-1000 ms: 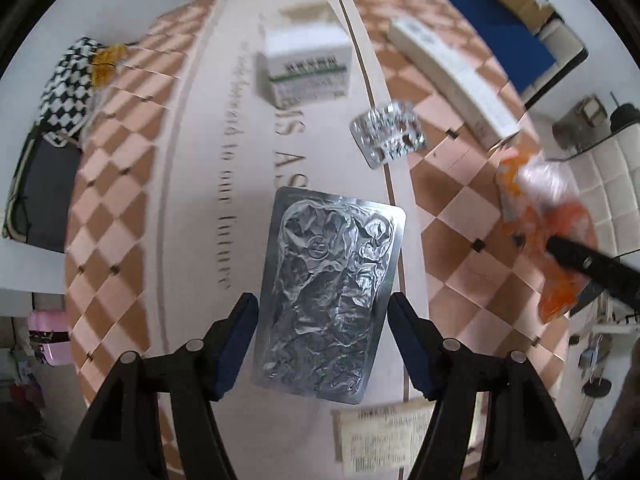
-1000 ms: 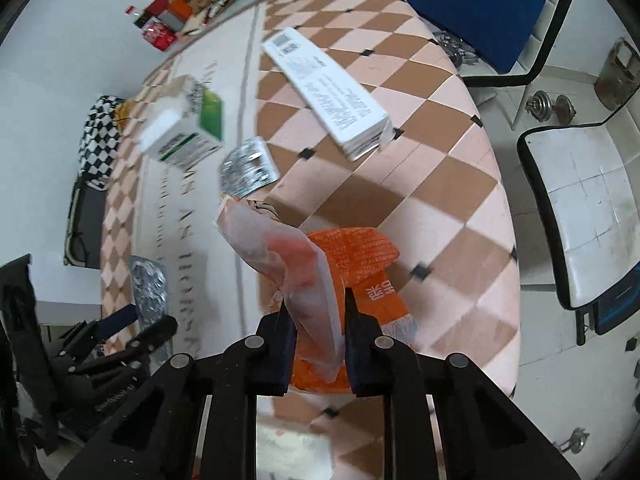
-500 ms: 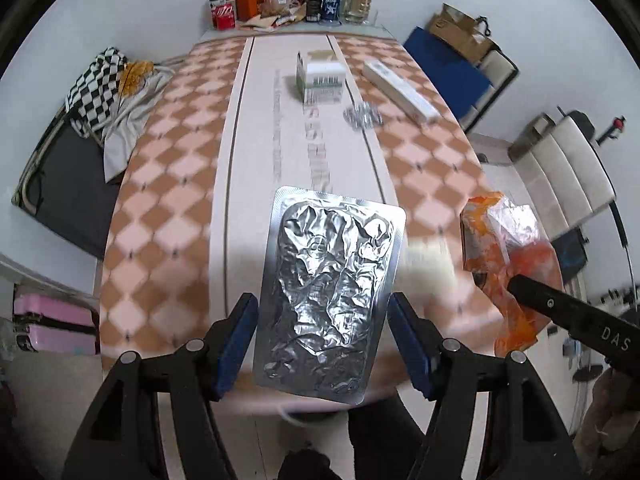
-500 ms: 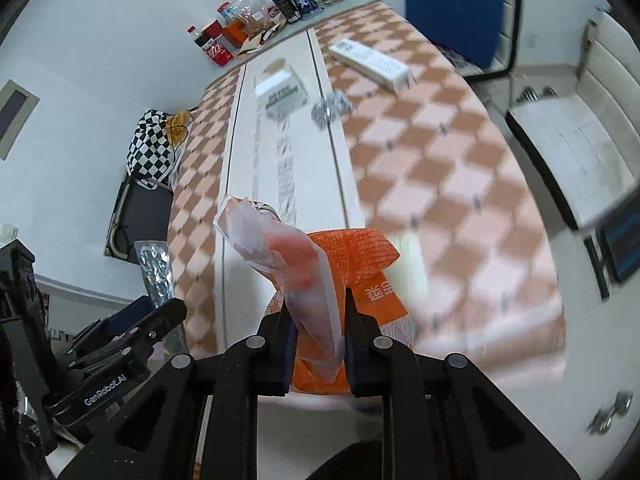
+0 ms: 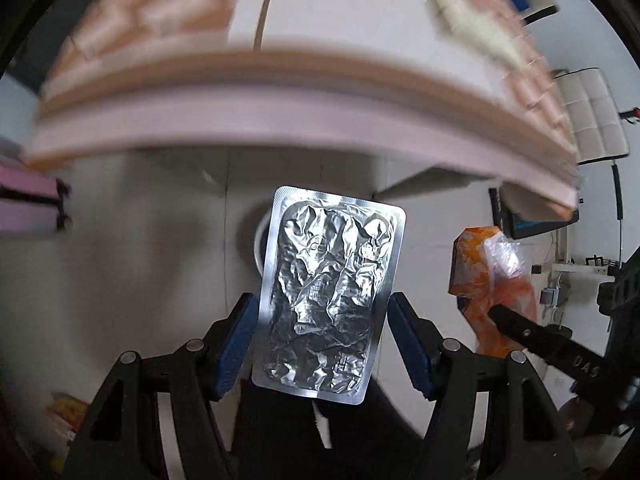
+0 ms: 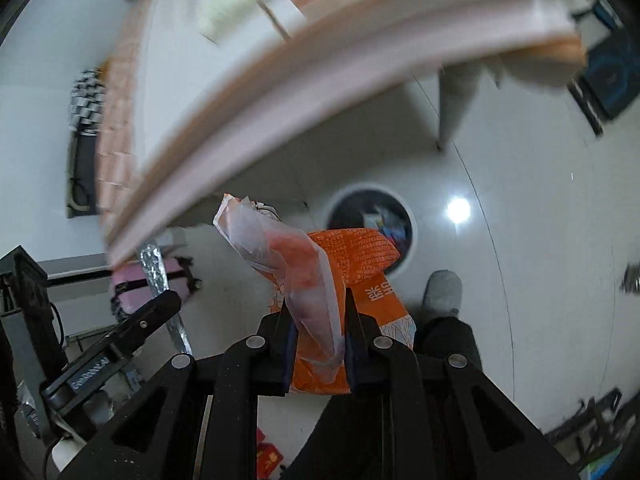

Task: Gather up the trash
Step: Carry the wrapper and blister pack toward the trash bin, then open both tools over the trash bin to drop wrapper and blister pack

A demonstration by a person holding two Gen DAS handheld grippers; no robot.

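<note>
My left gripper (image 5: 324, 332) is shut on a crumpled silver blister pack (image 5: 328, 300) and holds it upright above the floor, below the table edge. A white-rimmed round trash bin (image 5: 259, 240) shows partly behind the pack. My right gripper (image 6: 318, 336) is shut on an orange snack wrapper with a clear plastic bag (image 6: 312, 280). The bin (image 6: 370, 228) lies on the floor beyond the wrapper, with trash inside. The wrapper (image 5: 492, 280) also shows at the right of the left wrist view, and the blister pack (image 6: 154, 264) at the left of the right wrist view.
The checkered table (image 5: 280, 112) edge crosses the top of both views, blurred by motion. A pink suitcase (image 6: 140, 280) stands on the floor at left. A grey slipper (image 6: 442, 292) and dark trouser leg are near the bin. A white chair (image 5: 592, 120) stands at right.
Both grippers have dropped from above the tabletop to below its edge, still holding their trash. The view now faces the floor and the bin.
</note>
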